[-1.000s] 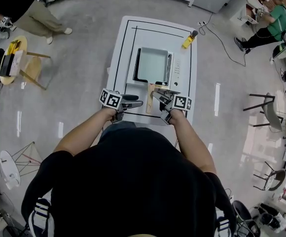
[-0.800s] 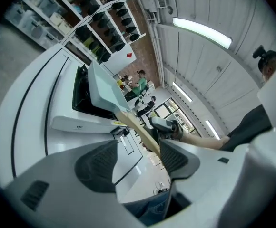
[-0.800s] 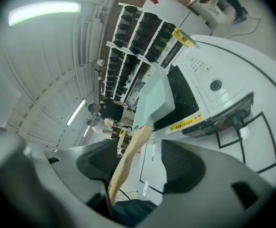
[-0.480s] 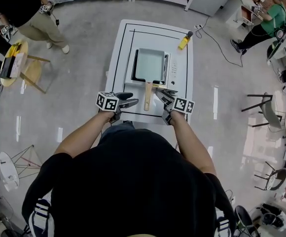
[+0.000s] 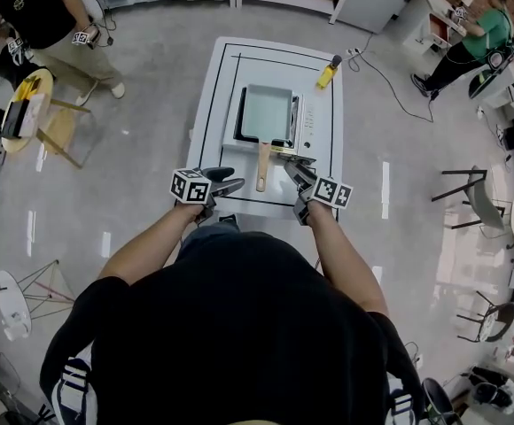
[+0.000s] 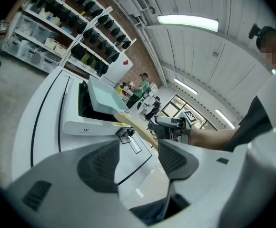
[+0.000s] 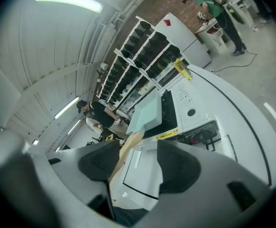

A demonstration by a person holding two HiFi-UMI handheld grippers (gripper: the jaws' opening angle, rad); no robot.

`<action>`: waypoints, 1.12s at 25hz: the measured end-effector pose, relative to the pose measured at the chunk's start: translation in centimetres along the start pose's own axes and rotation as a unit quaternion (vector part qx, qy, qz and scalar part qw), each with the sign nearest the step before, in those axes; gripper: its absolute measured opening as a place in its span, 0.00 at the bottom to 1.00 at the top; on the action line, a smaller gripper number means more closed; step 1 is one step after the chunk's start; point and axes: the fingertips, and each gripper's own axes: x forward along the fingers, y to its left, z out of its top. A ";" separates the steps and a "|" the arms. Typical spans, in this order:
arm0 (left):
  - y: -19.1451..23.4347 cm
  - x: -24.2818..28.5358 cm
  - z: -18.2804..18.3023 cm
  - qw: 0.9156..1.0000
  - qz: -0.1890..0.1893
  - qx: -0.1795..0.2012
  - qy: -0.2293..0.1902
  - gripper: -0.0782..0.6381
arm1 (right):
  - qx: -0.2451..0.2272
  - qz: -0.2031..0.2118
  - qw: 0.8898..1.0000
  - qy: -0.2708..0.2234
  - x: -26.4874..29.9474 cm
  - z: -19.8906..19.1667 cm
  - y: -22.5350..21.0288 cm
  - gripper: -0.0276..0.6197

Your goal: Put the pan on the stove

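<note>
A pale green square pan (image 5: 267, 112) sits on the white portable stove (image 5: 308, 120) in the middle of the table. Its wooden handle (image 5: 261, 165) points back toward me. My left gripper (image 5: 224, 181) hovers near the table's front edge, left of the handle, and its jaws are closing with nothing between them. My right gripper (image 5: 292, 166) is just right of the handle, its jaws also closing on nothing. In the right gripper view the pan (image 7: 146, 110) and handle (image 7: 128, 146) lie ahead of the fingers. The left gripper view shows the pan (image 6: 103, 95) and the right gripper (image 6: 169, 127).
A white table (image 5: 213, 96) with a black border line holds the stove. A yellow bottle (image 5: 328, 72) stands at its far right corner. People are around the room, and a small round table (image 5: 40, 104) and chairs (image 5: 474, 197) stand off to the sides.
Both grippers have drawn back slightly from the stove. The right gripper has moved away from the handle. Both pairs of jaws stand a little narrower.
</note>
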 end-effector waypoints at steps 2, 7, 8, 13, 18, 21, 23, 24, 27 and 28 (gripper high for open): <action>-0.3 -0.2 0.0 1.000 0.007 0.009 -0.004 0.47 | -0.005 -0.003 1.000 -0.005 -0.5 0.0 0.0 0.43; -0.6 -1.3 0.6 0.997 0.045 0.054 -0.034 0.43 | -0.034 -0.024 0.999 -0.016 -1.5 -0.4 0.0 0.41; -0.6 -1.5 0.7 0.996 0.051 0.059 -0.041 0.42 | -0.041 -0.028 0.999 -0.019 -1.7 -0.3 0.0 0.40; -0.8 -2.0 0.8 0.993 0.071 0.072 -0.053 0.40 | -0.082 -0.047 0.995 -0.033 -2.8 0.5 0.2 0.37; -1.6 -2.0 0.9 0.991 0.084 0.091 -0.058 0.38 | -0.136 -0.058 0.988 -0.044 -4.2 1.1 0.7 0.34; -2.0 -1.9 0.8 0.989 0.089 0.099 -0.058 0.37 | -0.157 -0.061 0.985 -0.044 -4.7 1.1 1.1 0.33; -2.3 -1.7 0.6 0.989 0.089 0.102 -0.058 0.37 | -0.166 -0.061 0.983 -0.045 -5.0 1.0 1.2 0.33; -2.5 -1.6 0.5 0.989 0.088 0.102 -0.058 0.37 | -0.169 -0.061 0.983 -0.045 -5.3 1.0 1.3 0.32; -2.9 -1.6 0.4 0.989 0.089 0.103 -0.060 0.36 | -0.181 -0.064 0.980 -0.048 -5.9 1.1 1.5 0.31; -3.1 -1.6 0.3 0.989 0.090 0.103 -0.060 0.36 | -0.184 -0.065 0.979 -0.049 -6.1 1.1 1.6 0.31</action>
